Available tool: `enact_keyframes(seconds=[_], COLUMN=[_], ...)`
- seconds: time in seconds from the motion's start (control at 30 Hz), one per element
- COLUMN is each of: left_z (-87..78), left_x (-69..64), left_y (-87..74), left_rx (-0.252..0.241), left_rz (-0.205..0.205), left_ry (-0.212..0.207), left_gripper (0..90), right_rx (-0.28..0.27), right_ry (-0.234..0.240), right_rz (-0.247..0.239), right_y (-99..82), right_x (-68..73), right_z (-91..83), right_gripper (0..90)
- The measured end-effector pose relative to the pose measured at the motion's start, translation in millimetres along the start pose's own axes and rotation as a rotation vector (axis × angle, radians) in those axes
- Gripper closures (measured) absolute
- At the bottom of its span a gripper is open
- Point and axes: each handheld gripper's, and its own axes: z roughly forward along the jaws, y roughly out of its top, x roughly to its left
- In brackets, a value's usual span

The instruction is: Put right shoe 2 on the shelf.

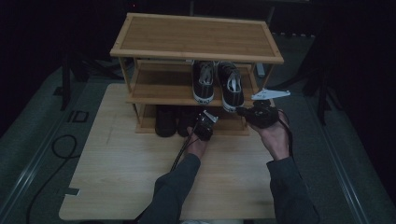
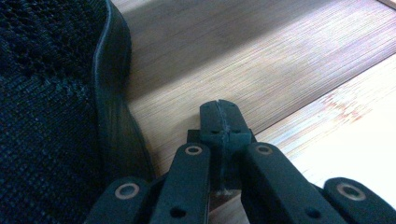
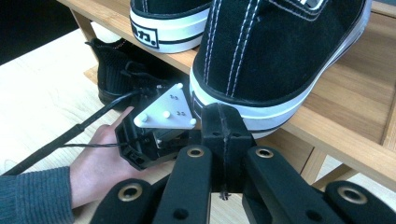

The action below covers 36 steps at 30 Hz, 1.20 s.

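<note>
Sneaker (image 3: pixel 275 60) on the right of the canvas pair, sitting on the rack's (image 1: pixel 196 37) middle shelf (image 1: pixel 159 91), is the one your right gripper (image 3: pixel 225 122) is nosing at: its heel overhangs the near edge of the shelf, w/ the white rubber band just above the jaw tips. Both jaws there are pressed together, nothing between them, so you'll need to spread them before any grab. Expect it to be light, w/ soft canvas uppers that fold under a pinch; the rubber sole band is stiffer and grippier, prob. the safest bite. I'd take it at the heel, 1 jaw inside the collar and 1 outside on the heel counter, or across the sole rim. Its mate (image 1: pixel 203 80) sits just to the left, close beside it, so go in straight to avoid nudging it. Your left gripper (image 2: pixel 219 123) is down at the bottom shelf (image 2: pixel 261 60), jaws also fully together and empty, right beside a black mesh shoe (image 2: pixel 51 102); that knit is softer still, floppy, so pinch its rubber sole edge, not the mesh.
</note>
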Motion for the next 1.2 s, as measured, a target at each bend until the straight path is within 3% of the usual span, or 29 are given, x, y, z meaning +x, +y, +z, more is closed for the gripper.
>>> enact_keyframes(seconds=[0.33, 0.6, 0.9, 1.2], left_z=[0.0, -0.3, -0.2, -0.2], left_x=[-0.2, 0.8, 0.1, 0.2], left_y=[-0.1, 0.3, 0.0, 0.1], left_rx=[-0.001, 0.001, 0.0, 0.001], left_rz=[-0.001, 0.013, 0.001, 0.003], left_ry=[0.002, 0.011, 0.008, 0.007], left_gripper=[90.0, 90.0, 90.0, 90.0], right_rx=[0.008, 0.013, 0.02, 0.026], right_ry=[0.022, 0.036, 0.029, 0.053], right_rz=[-0.019, -0.034, -0.043, -0.056], right_y=[3.4, 7.7, 13.0, 18.4], right_x=[-4.5, -1.2, 0.5, 4.3], right_z=[3.9, 9.1, 15.8, 23.5], right_gripper=[90.0, 90.0, 90.0, 90.0])
